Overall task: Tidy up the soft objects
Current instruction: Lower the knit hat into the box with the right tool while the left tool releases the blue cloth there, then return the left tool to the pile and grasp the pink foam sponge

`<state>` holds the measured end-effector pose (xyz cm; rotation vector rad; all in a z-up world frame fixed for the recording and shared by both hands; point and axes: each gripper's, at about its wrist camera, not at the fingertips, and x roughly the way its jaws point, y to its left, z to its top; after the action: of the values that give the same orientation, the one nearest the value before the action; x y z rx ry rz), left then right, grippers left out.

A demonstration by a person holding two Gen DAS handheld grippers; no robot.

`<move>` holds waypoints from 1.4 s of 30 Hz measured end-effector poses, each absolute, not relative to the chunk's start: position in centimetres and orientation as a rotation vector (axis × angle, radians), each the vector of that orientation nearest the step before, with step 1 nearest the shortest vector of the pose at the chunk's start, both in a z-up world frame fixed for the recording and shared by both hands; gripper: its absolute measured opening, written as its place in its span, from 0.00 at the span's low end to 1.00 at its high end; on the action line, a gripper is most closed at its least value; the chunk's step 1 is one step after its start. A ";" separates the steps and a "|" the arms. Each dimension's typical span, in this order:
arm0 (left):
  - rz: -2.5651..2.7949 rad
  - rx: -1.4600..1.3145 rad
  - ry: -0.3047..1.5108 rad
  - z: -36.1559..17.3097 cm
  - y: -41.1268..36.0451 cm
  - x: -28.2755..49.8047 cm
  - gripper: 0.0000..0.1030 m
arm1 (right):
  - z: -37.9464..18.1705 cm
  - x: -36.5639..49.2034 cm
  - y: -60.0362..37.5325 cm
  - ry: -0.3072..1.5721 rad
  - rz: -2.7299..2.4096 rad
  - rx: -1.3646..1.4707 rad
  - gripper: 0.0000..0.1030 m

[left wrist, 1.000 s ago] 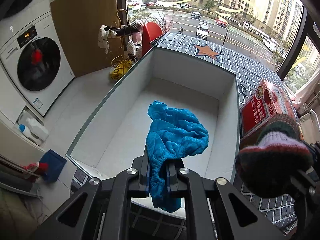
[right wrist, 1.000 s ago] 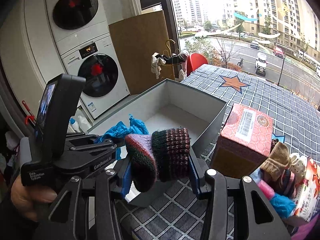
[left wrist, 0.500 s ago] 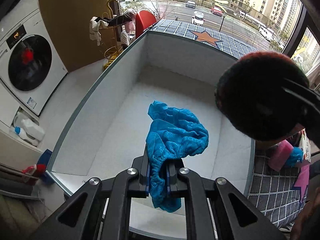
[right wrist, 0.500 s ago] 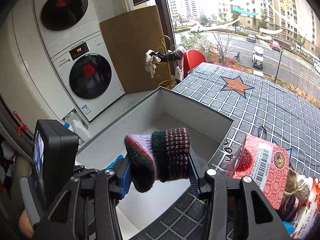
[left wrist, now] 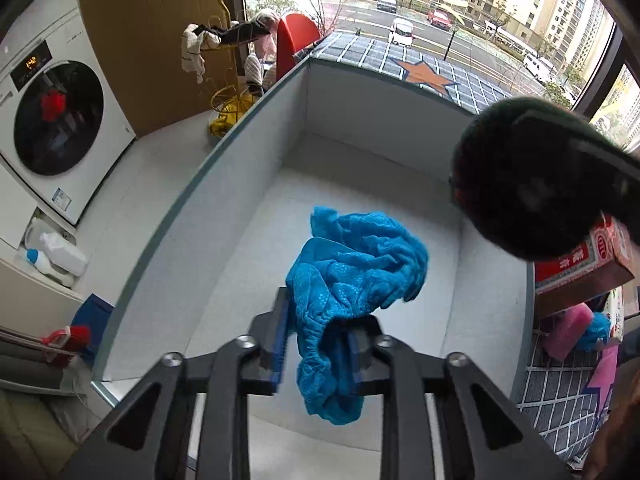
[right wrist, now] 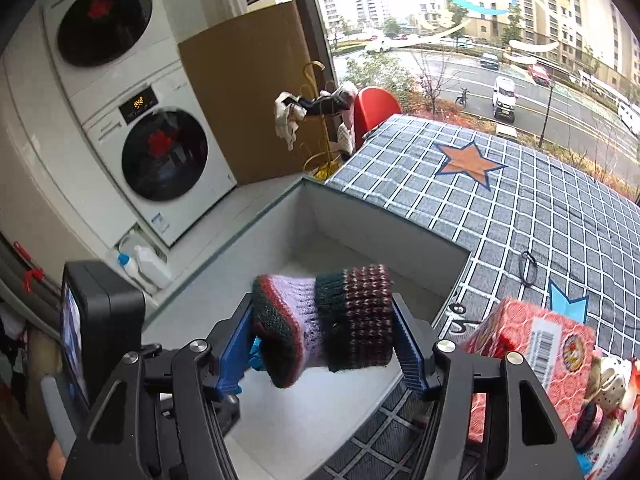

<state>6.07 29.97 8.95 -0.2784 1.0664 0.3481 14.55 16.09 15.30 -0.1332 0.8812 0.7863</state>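
The blue cloth (left wrist: 352, 276) hangs crumpled in the lower middle of the left wrist frame, draped between the fingers of the left gripper (left wrist: 320, 344) above the floor of the grey box (left wrist: 208, 184). That gripper's jaws have just been opening: a gap shows beside the left pad, and the cloth lies loose against the right one, no longer pinched. In the right wrist frame the knitted sock (right wrist: 326, 322), banded in lilac, dark green and maroon, sits at centre between the blue pads of the right gripper (right wrist: 324, 344), also over the open box; its jaws have just been widening too, and whether the pads still press on the wool I cannot tell. A red carton (right wrist: 532, 352) stands at lower right on the checked cloth (right wrist: 520, 184) with its orange star. A stacked washer and dryer (right wrist: 156, 152) fill the upper left.
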 end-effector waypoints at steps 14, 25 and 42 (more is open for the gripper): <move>0.301 -0.224 0.973 11.8 26.5 4.1 0.68 | 19.0 10.9 7.4 0.717 0.669 -0.069 0.79; 0.035 -0.073 0.897 14.8 16.3 3.3 0.69 | 15.1 7.5 -5.6 0.751 0.415 -0.078 0.79; -0.144 0.028 0.999 5.7 3.1 8.7 0.69 | 6.8 5.1 -14.8 0.942 0.253 0.062 0.79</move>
<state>8.73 3.14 5.70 0.0278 0.9992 -0.1443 5.06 -14.80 6.80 0.0617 0.9423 0.2534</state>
